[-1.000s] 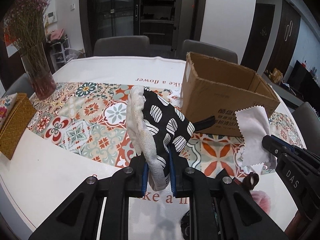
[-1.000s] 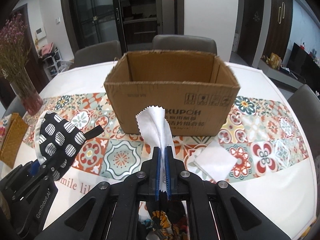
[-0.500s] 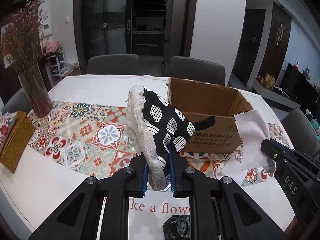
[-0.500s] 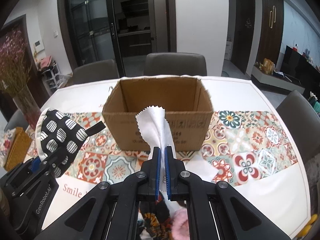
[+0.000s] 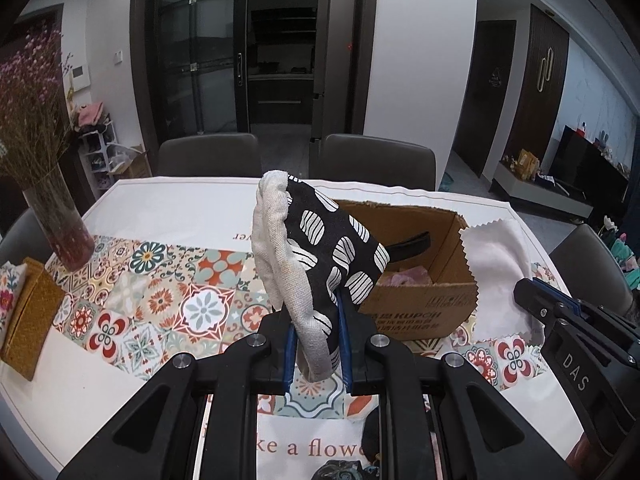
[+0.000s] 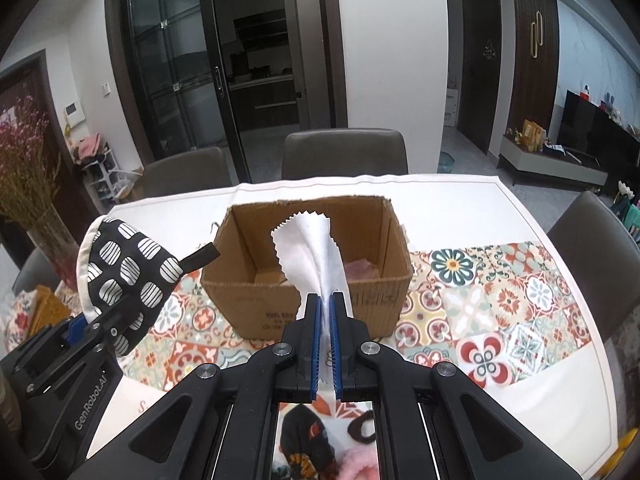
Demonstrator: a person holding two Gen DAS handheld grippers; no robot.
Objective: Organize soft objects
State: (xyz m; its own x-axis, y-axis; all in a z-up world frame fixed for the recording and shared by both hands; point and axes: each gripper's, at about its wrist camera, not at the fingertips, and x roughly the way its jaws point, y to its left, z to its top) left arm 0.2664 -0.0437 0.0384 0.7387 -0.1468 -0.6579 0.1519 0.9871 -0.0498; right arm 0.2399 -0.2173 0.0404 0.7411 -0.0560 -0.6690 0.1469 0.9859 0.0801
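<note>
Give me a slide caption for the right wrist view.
Right claw pinching white cloth before open cardboard box; left claw holds spotted mitt.

box (image 6: 304, 312) top open (pink cloth (image 6: 362, 270) inside), vase (image 5: 60, 224) left

The oven mitt (image 5: 320, 256) is black with white striped ovals on one face and plain cream weave on the other, with a black loop at its 3 o'clock edge. The cloth (image 6: 314, 248) is plain white with a zigzag-cut edge. The cardboard box (image 6: 304, 280) is brown with dark print, and something pale pink lies inside. The table runner (image 5: 160, 292) shows floral tiles in orange, teal, red and cream. The tablecloth (image 5: 180, 196) is white with brown lettering at 6 o'clock.
</note>
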